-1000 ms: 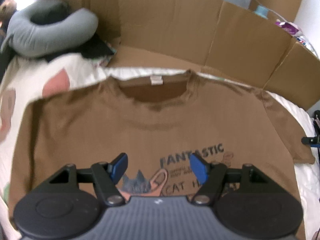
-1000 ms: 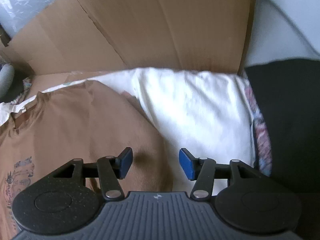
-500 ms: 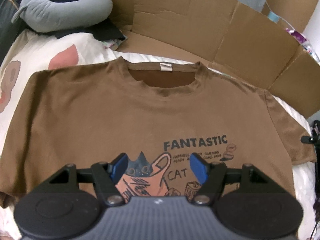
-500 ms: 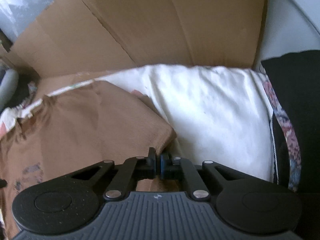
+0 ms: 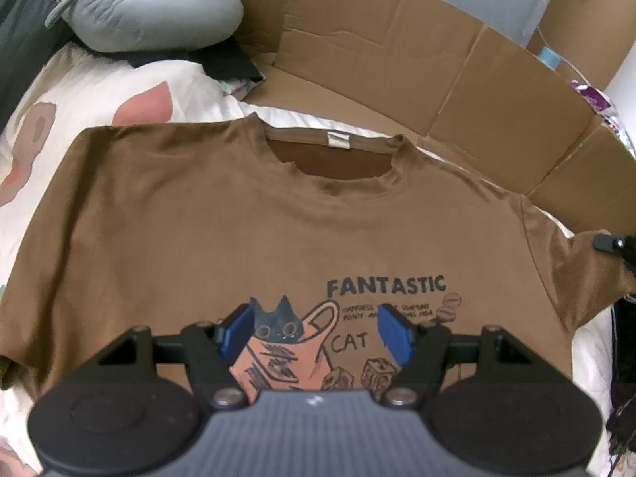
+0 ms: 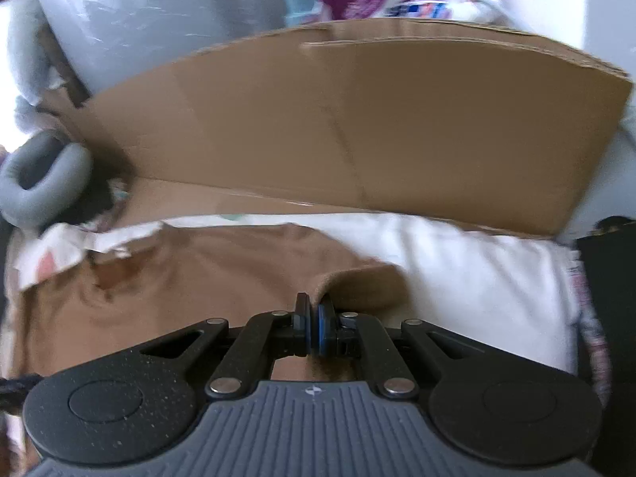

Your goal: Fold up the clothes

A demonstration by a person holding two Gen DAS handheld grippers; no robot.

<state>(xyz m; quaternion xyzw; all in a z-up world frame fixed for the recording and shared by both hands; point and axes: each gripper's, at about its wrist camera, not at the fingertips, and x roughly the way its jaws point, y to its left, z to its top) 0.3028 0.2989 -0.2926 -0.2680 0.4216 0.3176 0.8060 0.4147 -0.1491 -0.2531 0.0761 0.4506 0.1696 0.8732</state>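
A brown T-shirt (image 5: 246, 230) lies front side up on a white bedspread (image 5: 119, 83) with pink blotches. Its neckline (image 5: 338, 159) points toward the far edge of the bed, where a cardboard wall (image 5: 397, 59) stands; the printed words FANTASTIC and CAT (image 5: 385, 290) read upright from the near edge, so the collar-to-hem axis runs from far to near.

Left wrist view: the whole chest, both shoulders and the cat print are shown. The left gripper (image 5: 316, 332) hangs over the print with its blue pads spread wide and nothing between them. At the shirt's right sleeve, by the right edge of the picture, a small black part of the other tool (image 5: 608, 242) is visible.

Right wrist view (blurred): only the sleeve side of the T-shirt (image 6: 198, 278) appears. The right gripper (image 6: 313, 320) has its jaws pressed together, pinching the sleeve's edge, which rises in a raised fold from the bedspread (image 6: 477, 274). This view alone shows the clutter beyond the cardboard wall (image 6: 357, 119).

A grey neck pillow (image 5: 151, 12) rests at the far left corner, well apart from the shirt.
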